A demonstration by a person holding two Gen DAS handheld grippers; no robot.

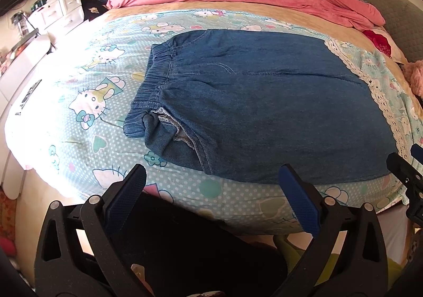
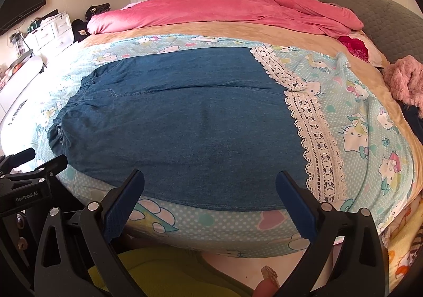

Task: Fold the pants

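**Pants laid flat on bed, both grippers clear**

Pants (image 1: 264, 101) of blue denim lie spread flat on the cartoon-print sheet (image 1: 87, 101), elastic waistband to our left and white lace hem (image 2: 314, 138) to our right. At the near waistband corner we see the fabric bunched and turned over, exposing a pale inner seam. Our left gripper (image 1: 211, 178) hovers at the near edge of the bed, jaws spread apart, gripping nothing. Our right gripper (image 2: 210, 180) hovers likewise over the near edge of the denim, jaws spread apart and empty. Nothing lies on top of the pants. Beyond them, a pink quilt (image 2: 224, 11) is heaped across the far side of the bed, with a grey headboard (image 2: 383, 22) to the right and a pink fuzzy garment (image 2: 404, 80) near it. White drawers (image 1: 60, 11) stand at the left wall.
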